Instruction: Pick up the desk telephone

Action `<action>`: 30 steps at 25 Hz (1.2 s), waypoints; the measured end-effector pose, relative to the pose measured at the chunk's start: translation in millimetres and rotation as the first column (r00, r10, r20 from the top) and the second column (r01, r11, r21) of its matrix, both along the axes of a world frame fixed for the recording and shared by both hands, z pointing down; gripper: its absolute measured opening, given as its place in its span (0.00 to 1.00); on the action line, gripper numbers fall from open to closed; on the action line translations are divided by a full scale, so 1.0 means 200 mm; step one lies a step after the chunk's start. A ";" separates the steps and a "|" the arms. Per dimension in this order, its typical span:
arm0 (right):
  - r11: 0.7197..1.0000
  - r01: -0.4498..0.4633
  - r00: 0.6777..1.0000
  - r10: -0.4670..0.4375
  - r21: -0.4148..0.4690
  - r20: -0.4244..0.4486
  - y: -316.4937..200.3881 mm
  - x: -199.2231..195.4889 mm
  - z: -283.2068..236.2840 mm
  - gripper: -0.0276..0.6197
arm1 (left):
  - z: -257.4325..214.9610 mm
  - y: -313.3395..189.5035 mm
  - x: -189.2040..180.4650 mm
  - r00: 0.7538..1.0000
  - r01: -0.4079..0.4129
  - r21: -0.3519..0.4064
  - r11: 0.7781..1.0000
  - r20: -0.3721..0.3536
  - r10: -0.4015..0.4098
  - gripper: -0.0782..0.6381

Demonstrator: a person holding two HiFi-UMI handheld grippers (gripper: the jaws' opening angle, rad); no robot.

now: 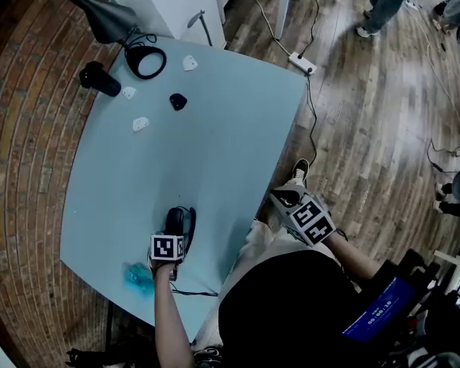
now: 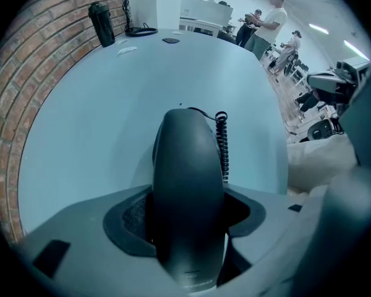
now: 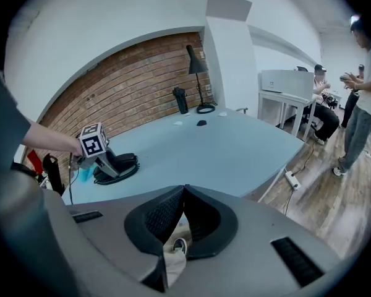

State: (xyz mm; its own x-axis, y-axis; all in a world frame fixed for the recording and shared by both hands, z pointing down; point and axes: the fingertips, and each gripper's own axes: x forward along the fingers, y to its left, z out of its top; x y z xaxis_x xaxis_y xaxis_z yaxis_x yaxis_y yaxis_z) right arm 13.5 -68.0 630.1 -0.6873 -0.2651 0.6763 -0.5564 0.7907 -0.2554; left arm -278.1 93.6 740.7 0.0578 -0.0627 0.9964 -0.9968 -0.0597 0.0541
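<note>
Black, hard plastic from end to end, the black plastic desk telephone (image 1: 181,222) sat at the near left of the pale blue table (image 1: 215,129), close to its near edge. The left gripper (image 1: 171,240) pointed straight down with its jaws pinching the long rounded handset (image 2: 187,197) across its middle. That looked to me the right place, where the bar is narrowest.

I judged the handset light and stiff, but smooth enough to slip in a loose grip. Its coiled black cord (image 2: 222,144) ran beside it and would likely stretch, then drag the heavier base.

The right gripper (image 3: 183,197) hung off the table's right side, its jaws pressed together on nothing.
</note>
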 end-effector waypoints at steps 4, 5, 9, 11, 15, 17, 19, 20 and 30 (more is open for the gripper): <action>1.000 0.017 1.000 -0.017 0.001 0.008 0.02 -0.03 -0.01 0.05 | -0.06 0.03 0.02 1.000 -0.013 0.021 1.000 -0.013 0.014 0.53; 1.000 0.022 1.000 -0.022 0.001 0.010 0.03 -0.04 -0.01 0.05 | -0.08 0.04 0.03 1.000 -0.018 0.026 0.999 -0.017 0.019 0.53; 0.999 0.038 0.999 -0.038 0.001 0.013 0.04 -0.06 -0.01 0.05 | -0.15 0.05 0.06 0.999 -0.049 0.039 0.998 -0.012 0.050 0.53; 0.999 0.041 0.999 -0.041 0.003 0.010 0.05 -0.07 0.00 0.05 | -0.18 0.05 0.07 0.998 -0.066 0.044 0.997 -0.015 0.067 0.53; 0.999 0.045 0.999 -0.045 0.004 0.010 0.05 -0.09 0.00 0.05 | -0.22 0.09 0.07 0.995 -0.097 0.041 0.994 -0.009 0.097 0.53; 0.999 0.046 0.999 -0.046 0.002 0.011 0.06 -0.10 -0.01 0.05 | -0.25 0.11 0.06 0.994 -0.107 0.043 0.993 0.006 0.107 0.53; 0.999 0.047 0.999 -0.047 0.002 0.021 0.07 -0.11 -0.02 0.05 | -0.28 0.12 0.07 0.994 -0.111 0.049 0.993 0.012 0.111 0.53; 0.999 0.050 0.998 -0.050 0.001 0.038 0.07 -0.13 -0.04 0.05 | -0.29 0.12 0.07 0.994 -0.112 0.055 0.992 0.014 0.112 0.53; 0.970 0.178 0.911 -0.100 -0.164 0.401 0.23 -0.51 -0.30 0.06 | -0.52 0.01 0.15 0.996 -0.090 0.181 0.979 -0.001 0.092 0.53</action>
